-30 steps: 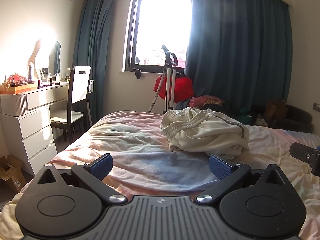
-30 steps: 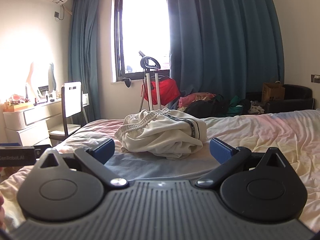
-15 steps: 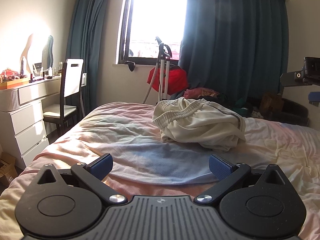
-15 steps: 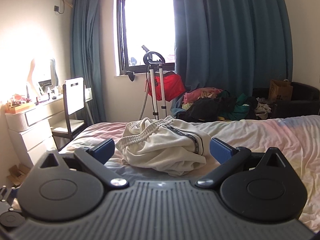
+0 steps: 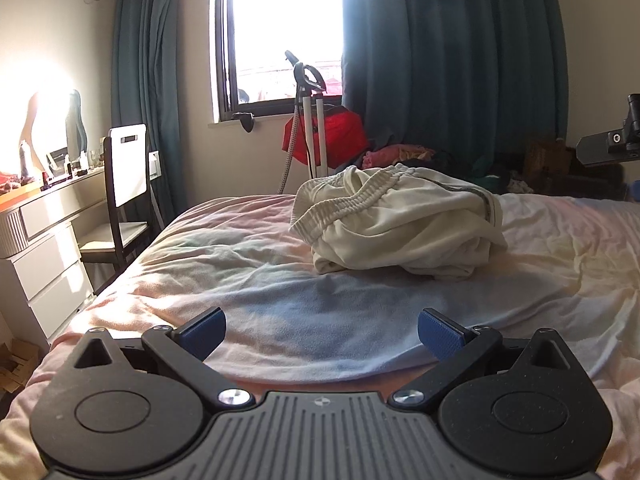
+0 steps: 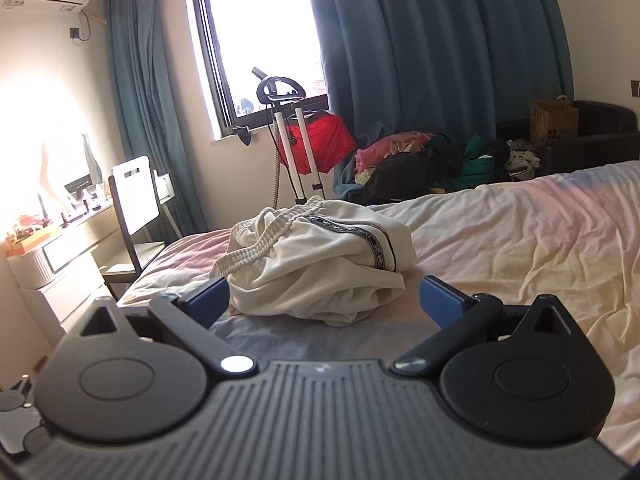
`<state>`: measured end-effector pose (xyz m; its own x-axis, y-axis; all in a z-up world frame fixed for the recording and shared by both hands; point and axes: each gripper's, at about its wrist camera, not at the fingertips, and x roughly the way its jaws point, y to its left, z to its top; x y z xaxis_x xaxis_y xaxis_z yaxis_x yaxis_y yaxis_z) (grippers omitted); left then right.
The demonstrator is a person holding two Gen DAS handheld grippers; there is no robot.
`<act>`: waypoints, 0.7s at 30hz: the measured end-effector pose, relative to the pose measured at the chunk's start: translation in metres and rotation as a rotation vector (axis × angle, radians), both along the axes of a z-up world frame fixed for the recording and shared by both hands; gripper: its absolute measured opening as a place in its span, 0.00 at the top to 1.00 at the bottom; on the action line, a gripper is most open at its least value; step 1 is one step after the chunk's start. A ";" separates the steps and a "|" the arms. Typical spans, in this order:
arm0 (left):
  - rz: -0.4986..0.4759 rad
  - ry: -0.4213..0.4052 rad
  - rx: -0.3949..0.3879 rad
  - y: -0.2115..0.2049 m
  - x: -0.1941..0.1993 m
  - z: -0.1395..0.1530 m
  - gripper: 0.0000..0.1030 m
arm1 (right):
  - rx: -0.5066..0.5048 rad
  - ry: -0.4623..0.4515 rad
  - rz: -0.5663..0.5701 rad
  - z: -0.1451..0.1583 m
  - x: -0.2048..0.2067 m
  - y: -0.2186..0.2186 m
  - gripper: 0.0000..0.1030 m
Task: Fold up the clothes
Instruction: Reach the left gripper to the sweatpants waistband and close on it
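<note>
A crumpled pair of cream shorts (image 5: 396, 228) with an elastic waistband and a dark side stripe lies in a heap on the bed (image 5: 240, 280). It also shows in the right wrist view (image 6: 320, 268). My left gripper (image 5: 320, 332) is open and empty, low over the bed, well short of the shorts. My right gripper (image 6: 324, 300) is open and empty, close in front of the heap, with its blue fingertips on either side of the heap's near edge. Part of the right gripper's body (image 5: 608, 144) shows at the right edge of the left wrist view.
A garment steamer (image 5: 312, 120) with a red cloth stands by the window. A pile of clothes (image 6: 432, 160) lies beyond the bed. A chair (image 5: 128, 184) and white dresser (image 5: 44, 248) stand at the left. A dark sofa (image 6: 588, 140) holding a paper bag stands far right.
Both grippers have risen and moved closer to the shorts. The right gripper has come nearest, so the heap now fills the gap between its fingertips. Both stay open.
</note>
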<state>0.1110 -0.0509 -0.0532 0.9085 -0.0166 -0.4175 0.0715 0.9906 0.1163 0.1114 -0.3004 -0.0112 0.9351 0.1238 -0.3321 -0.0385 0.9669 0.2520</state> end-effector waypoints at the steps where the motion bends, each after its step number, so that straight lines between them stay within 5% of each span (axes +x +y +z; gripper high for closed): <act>1: -0.011 0.005 0.017 -0.004 0.014 0.001 0.00 | 0.006 0.005 0.001 -0.003 0.002 -0.002 0.00; 6: -0.065 0.028 0.031 -0.018 0.102 0.008 0.00 | 0.042 0.039 0.022 -0.025 0.008 -0.017 0.00; 12: -0.091 0.079 -0.076 -0.037 0.239 0.022 0.00 | 0.178 0.132 0.086 -0.057 0.018 -0.029 0.00; 15: -0.102 0.039 -0.069 -0.054 0.287 0.027 0.00 | 0.199 0.128 0.103 -0.063 0.026 -0.033 0.00; 21: -0.209 0.122 -0.014 -0.086 0.353 0.004 0.01 | 0.223 0.066 -0.052 -0.080 0.037 -0.057 0.00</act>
